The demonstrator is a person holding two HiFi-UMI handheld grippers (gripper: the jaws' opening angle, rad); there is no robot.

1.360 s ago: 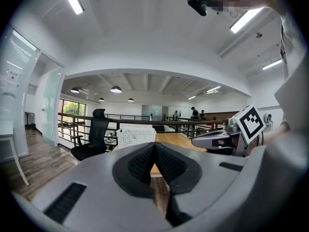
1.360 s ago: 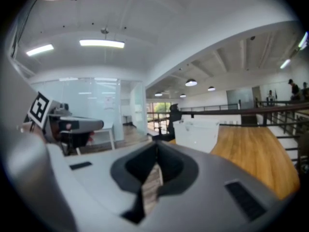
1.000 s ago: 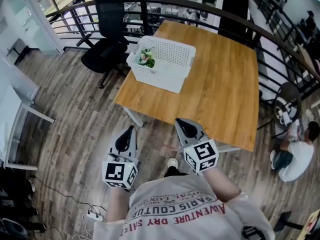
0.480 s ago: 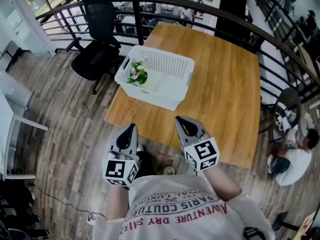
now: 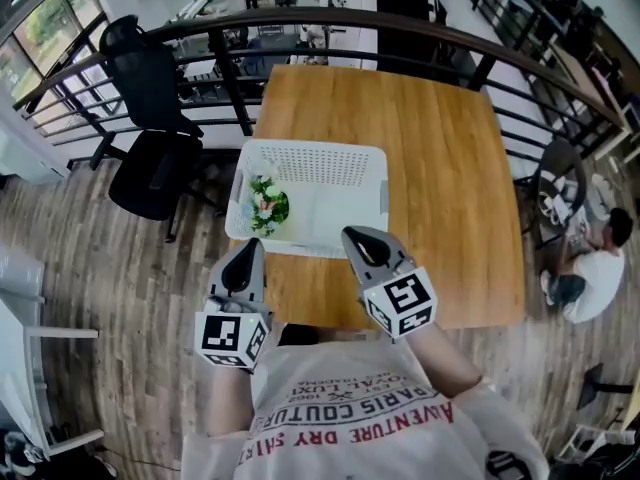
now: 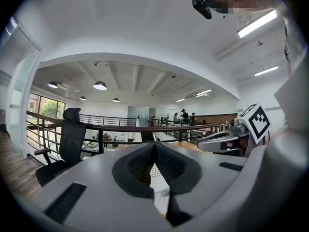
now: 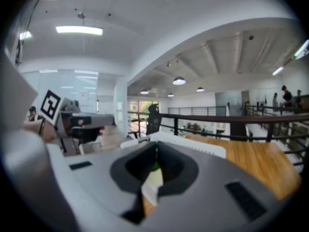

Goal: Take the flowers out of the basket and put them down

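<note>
A white perforated basket [image 5: 330, 173] stands on the near left part of the wooden table [image 5: 440, 168]. A small bunch of flowers [image 5: 266, 206], green leaves with pale blooms, lies at the basket's left end. My left gripper [image 5: 243, 252] hovers shut and empty at the basket's near left corner, just short of the flowers. My right gripper [image 5: 357, 238] is shut and empty over the basket's near rim. In the left gripper view the jaws [image 6: 154, 146] meet at their tips. The right gripper view shows its jaws [image 7: 156, 149] closed, with the basket rim [image 7: 195, 146] beyond.
A black office chair [image 5: 150, 153] stands left of the table. A dark curved railing [image 5: 300, 26] runs behind the table. A person [image 5: 597, 268] sits at the far right by a small round table [image 5: 560, 183]. Wood-plank floor lies around me.
I have come up to the table: the basket, once far ahead, now lies right in front of both grippers. Both grippers stay shut and empty.
</note>
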